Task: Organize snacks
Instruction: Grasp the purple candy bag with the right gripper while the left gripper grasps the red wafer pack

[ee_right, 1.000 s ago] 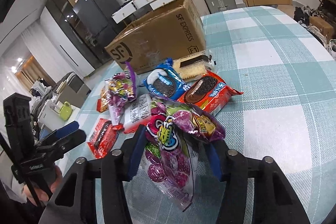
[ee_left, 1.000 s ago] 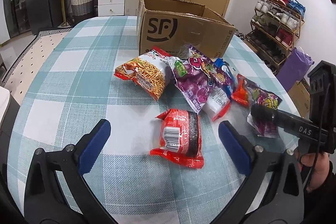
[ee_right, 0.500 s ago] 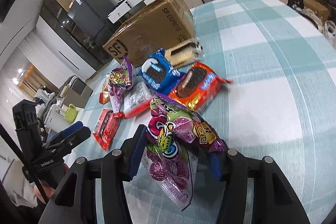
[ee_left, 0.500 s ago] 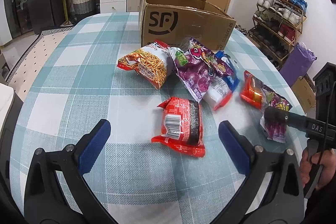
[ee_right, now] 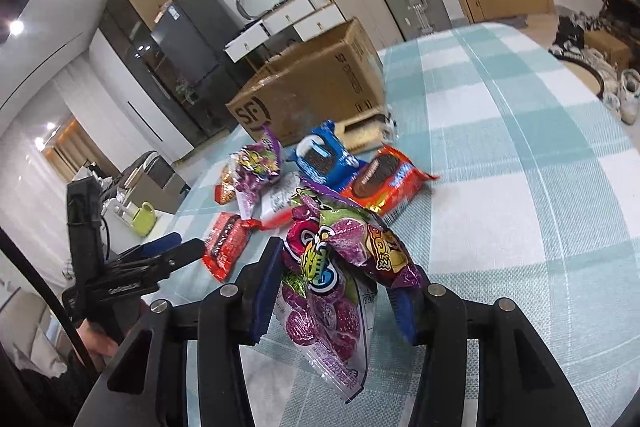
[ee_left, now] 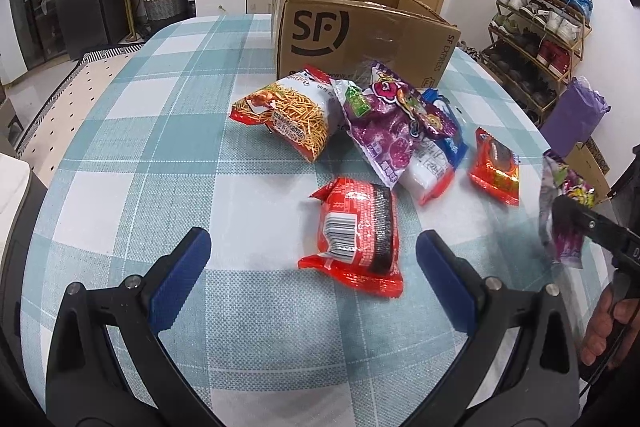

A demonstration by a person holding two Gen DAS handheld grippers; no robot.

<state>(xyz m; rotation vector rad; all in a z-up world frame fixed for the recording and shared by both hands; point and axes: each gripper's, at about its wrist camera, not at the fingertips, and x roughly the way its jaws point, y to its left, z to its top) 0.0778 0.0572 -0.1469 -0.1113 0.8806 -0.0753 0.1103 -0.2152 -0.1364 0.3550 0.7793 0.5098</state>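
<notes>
My right gripper holds a purple candy bag by its crumpled top. Its jaws are closing on the bag, which hangs clear of the checked table. In the left wrist view the same bag hangs at the far right. My left gripper is open, its blue pads on either side of a red noodle packet and above it. Further back lie an orange snack bag, a second purple bag, a blue cookie pack and a red cookie pack.
An open cardboard box stands behind the snack pile, with a cake pack against its side. A white packet lies under the purple bag. A shoe rack and a purple bag stand beyond the table's right edge.
The right gripper has lifted the purple candy bag off the table and drawn it away from the pile, toward the right in the left wrist view. The left gripper has barely moved.
</notes>
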